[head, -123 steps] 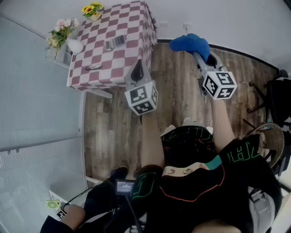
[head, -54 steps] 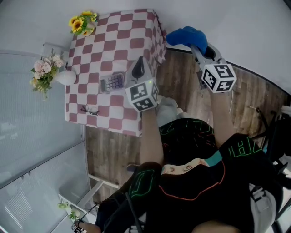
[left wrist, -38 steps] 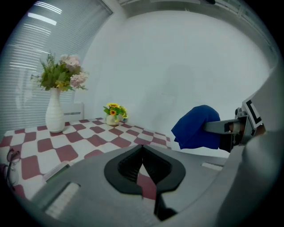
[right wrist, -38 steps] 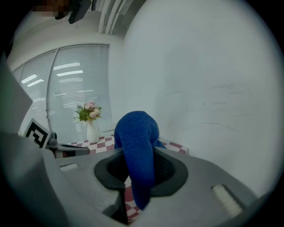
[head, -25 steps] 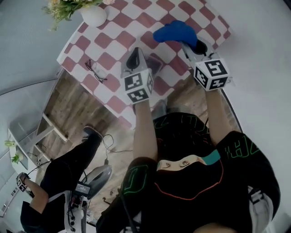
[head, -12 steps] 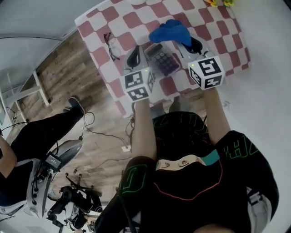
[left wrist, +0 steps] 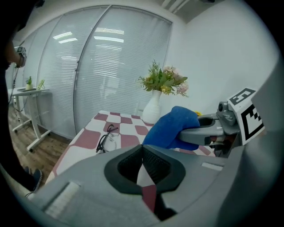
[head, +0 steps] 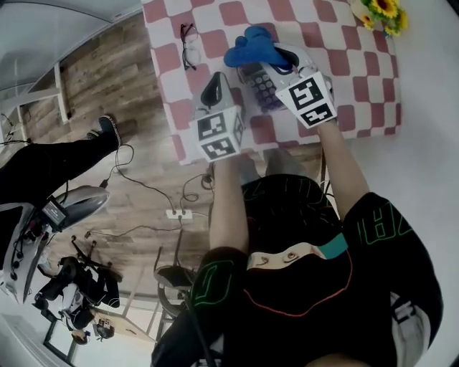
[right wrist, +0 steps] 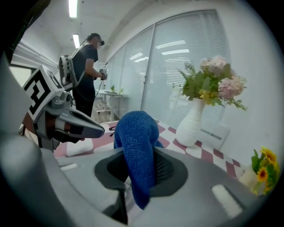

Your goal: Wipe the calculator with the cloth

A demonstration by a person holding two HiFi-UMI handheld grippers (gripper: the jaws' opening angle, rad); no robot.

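Calculator lies on the checked tabletop, dark with rows of pale keys, between the two grippers and close to the near edge. Its far end is covered in the head view by the blue cloth. The right gripper reaches over the calculator from the right. Its fingers pinch the cloth, which bulges out past the tips in a rounded wad. In the right gripper view, the cloth fills the gap between the fingers and a fold of it hangs down behind them. Whether the wad touches the keys cannot be told from any view. The left gripper sits just left of the calculator, pointing across the tabletop. In the left gripper view, its fingers are pressed together at the tips with nothing between them. Only a sliver of red and white check shows through the gap below the tips. That view also shows the cloth held up ahead by the right gripper. A pair of glasses lies on the tabletop further left, well apart from the calculator. A white vase of pink and green flowers stands at the far side. Yellow sunflowers are at one corner. A person in dark clothes stands beyond the table.
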